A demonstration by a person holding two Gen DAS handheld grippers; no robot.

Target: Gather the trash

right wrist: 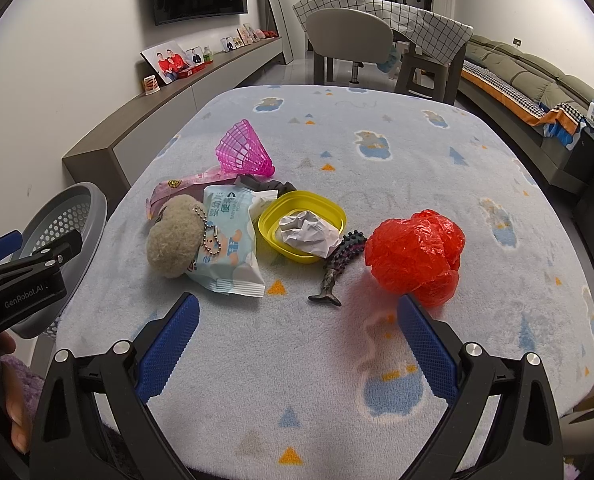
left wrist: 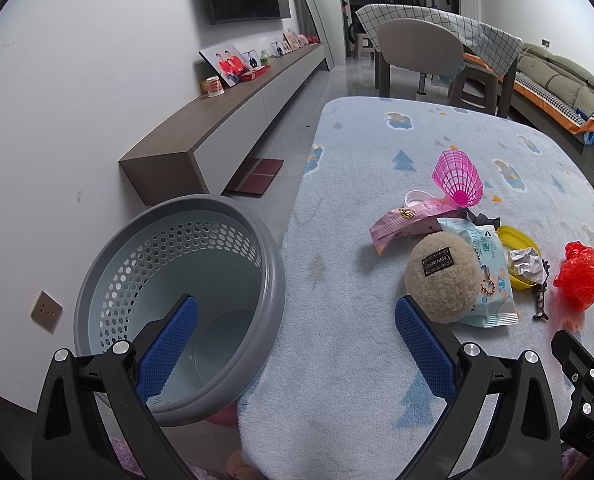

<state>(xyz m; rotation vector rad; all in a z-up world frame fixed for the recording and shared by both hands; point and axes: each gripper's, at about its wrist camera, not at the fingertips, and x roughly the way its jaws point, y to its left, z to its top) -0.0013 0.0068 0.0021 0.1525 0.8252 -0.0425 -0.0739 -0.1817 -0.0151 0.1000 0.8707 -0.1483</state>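
Observation:
A grey perforated basket (left wrist: 169,268) stands left of the table, also in the right wrist view (right wrist: 57,220). On the blue fleece table lie a crumpled red plastic bag (right wrist: 415,254), a crumpled white paper (right wrist: 307,232) in a yellow lid (right wrist: 275,210), a wipes packet (right wrist: 227,240), a pink wrapper (right wrist: 189,184), a pink mesh shuttlecock (right wrist: 243,148), a beige plush keychain (right wrist: 173,234) and a dark toy fish (right wrist: 333,270). My left gripper (left wrist: 295,350) is open and empty, between the basket and the table edge. My right gripper (right wrist: 297,346) is open and empty, just short of the red bag.
A low wall cabinet (left wrist: 225,120) with photo frames runs along the left wall. A chair (right wrist: 349,36) and a checked-cloth table stand beyond. A sofa (right wrist: 537,80) is on the right. The red bag also shows in the left wrist view (left wrist: 583,276).

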